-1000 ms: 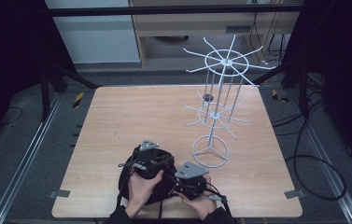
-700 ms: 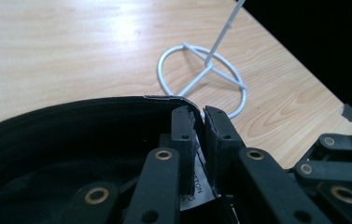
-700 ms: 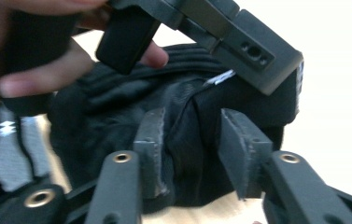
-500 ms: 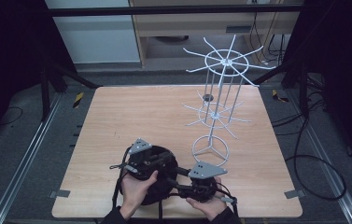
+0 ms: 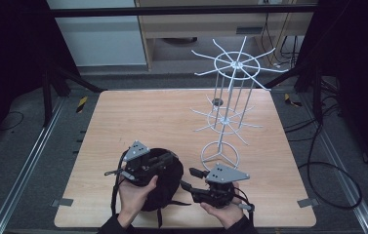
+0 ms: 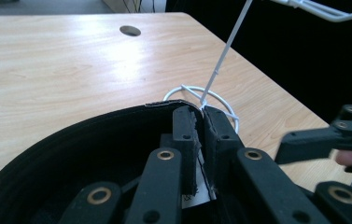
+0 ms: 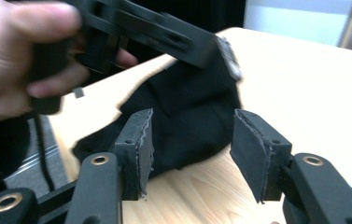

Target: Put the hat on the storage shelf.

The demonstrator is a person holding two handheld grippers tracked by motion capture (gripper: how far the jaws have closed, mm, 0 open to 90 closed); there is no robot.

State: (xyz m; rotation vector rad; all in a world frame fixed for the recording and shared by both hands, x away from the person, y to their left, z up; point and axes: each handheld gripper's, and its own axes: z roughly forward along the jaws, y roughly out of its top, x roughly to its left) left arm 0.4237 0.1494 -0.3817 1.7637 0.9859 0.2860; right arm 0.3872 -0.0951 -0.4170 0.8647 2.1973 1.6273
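A black cap point(image 5: 164, 184) lies on the wooden table point(image 5: 147, 117) near its front edge. My left gripper point(image 5: 174, 157) is shut on the cap's rim point(image 6: 164, 105), and its jaws pinch the fabric edge together point(image 6: 199, 114). My right gripper point(image 5: 189, 179) stands open just right of the cap, pointing left at it. In the right gripper view nothing lies between its pads point(image 7: 192, 128); the cap point(image 7: 187, 100) sits right behind them, with the left gripper point(image 7: 222, 49) clamped on the cap's top edge.
A white wire rack point(image 5: 230, 105) with two tiers of spokes stands at the right of the table. Its ring base point(image 5: 219, 155) is close behind both grippers. A small round hole point(image 5: 216, 102) is in the tabletop behind it. Dark floor and cables surround the table.
My right gripper has drawn away from the left one, to the right and towards the front edge. The left gripper has kept its hold on the cap.
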